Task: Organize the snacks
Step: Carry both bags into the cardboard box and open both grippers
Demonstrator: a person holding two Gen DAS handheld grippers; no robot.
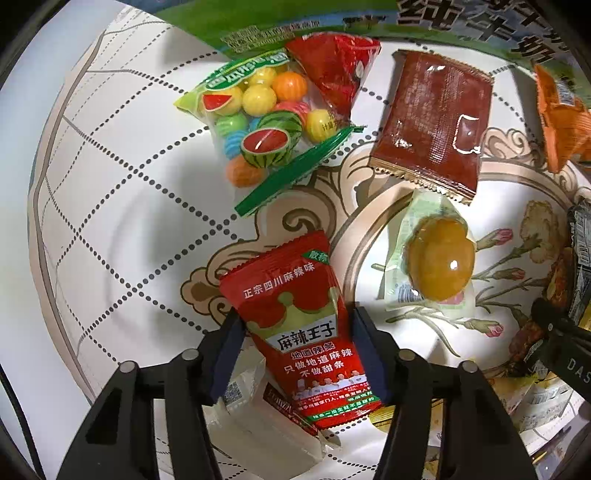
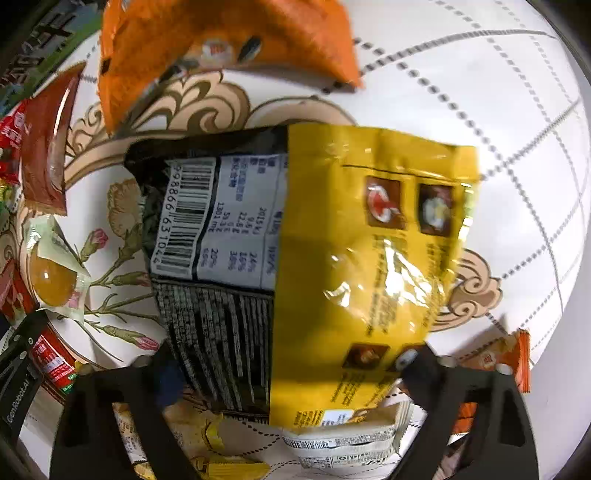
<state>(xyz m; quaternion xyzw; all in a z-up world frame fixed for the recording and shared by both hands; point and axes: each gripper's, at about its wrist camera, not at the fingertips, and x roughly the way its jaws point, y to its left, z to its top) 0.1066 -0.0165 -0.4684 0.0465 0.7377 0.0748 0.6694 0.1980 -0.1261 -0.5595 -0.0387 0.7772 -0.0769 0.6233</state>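
My left gripper (image 1: 297, 354) has its fingers on both sides of a red spicy-strip packet (image 1: 299, 325), shut on it above the table. My right gripper (image 2: 291, 369) is shut on a large yellow and black snack bag (image 2: 295, 266), which fills the right wrist view. On the patterned tablecloth (image 1: 110, 184) lie a bag of fruit-shaped gum balls (image 1: 258, 122), a dark red sachet (image 1: 432, 122), a red packet (image 1: 336, 74) and a clear-wrapped amber jelly (image 1: 439, 258). The jelly (image 2: 51, 273) and red sachet (image 2: 44, 147) also show in the right wrist view.
A green printed box (image 1: 369, 18) stands along the far edge. An orange snack bag (image 2: 221, 40) lies beyond the yellow bag. White wrapped snacks (image 1: 258, 417) and yellow-wrapped sweets (image 2: 221, 469) lie under the grippers. A small orange packet (image 2: 502, 362) lies at the right.
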